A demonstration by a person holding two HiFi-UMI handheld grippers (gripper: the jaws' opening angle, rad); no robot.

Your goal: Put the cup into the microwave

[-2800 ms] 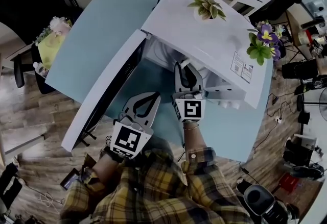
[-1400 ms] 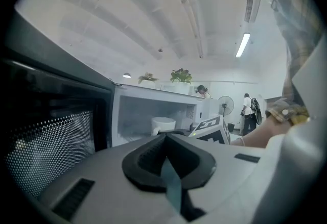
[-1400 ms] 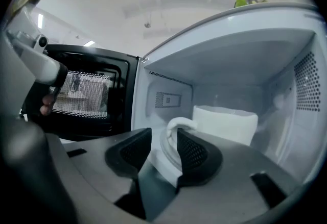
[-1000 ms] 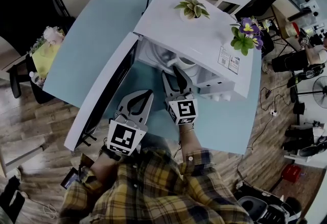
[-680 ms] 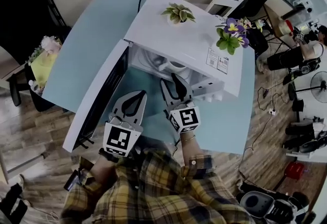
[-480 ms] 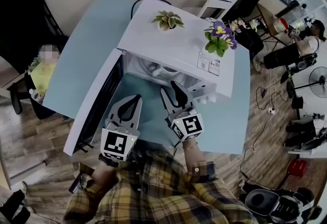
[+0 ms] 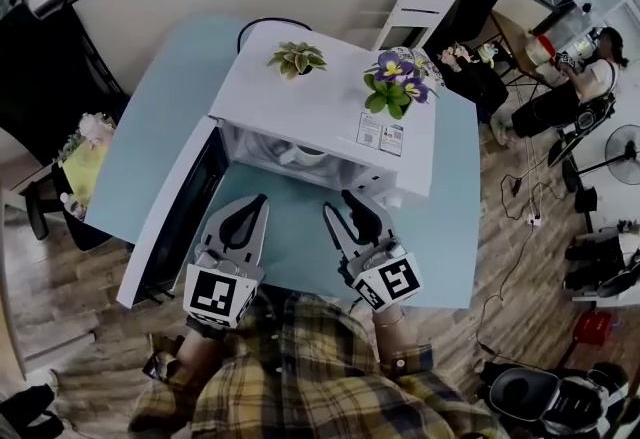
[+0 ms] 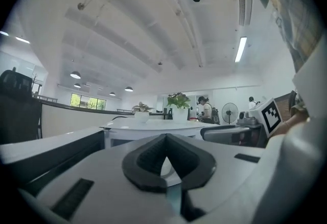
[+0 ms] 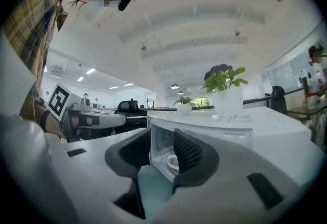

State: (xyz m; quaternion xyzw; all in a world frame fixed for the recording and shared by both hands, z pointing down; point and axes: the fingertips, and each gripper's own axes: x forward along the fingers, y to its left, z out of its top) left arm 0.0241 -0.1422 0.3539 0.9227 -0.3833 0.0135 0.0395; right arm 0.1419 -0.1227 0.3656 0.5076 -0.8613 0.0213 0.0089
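The cup (image 7: 303, 155) is seen inside the open microwave (image 7: 320, 112), which is set on the pale blue worktop (image 7: 150, 127) by its far edge. Over the near edge, the left tongs (image 7: 253, 202) are closed on nothing and the right tongs (image 7: 340, 204) are parted, empty. Wooden flooring (image 7: 60, 267) is laid all around.

Both arms, in plaid sleeves (image 7: 300, 382), reach forward side by side. The left tool (image 7: 257, 201) has its jaws closed together, tips touching. The right tool (image 7: 343, 208) holds its jaws apart, empty.
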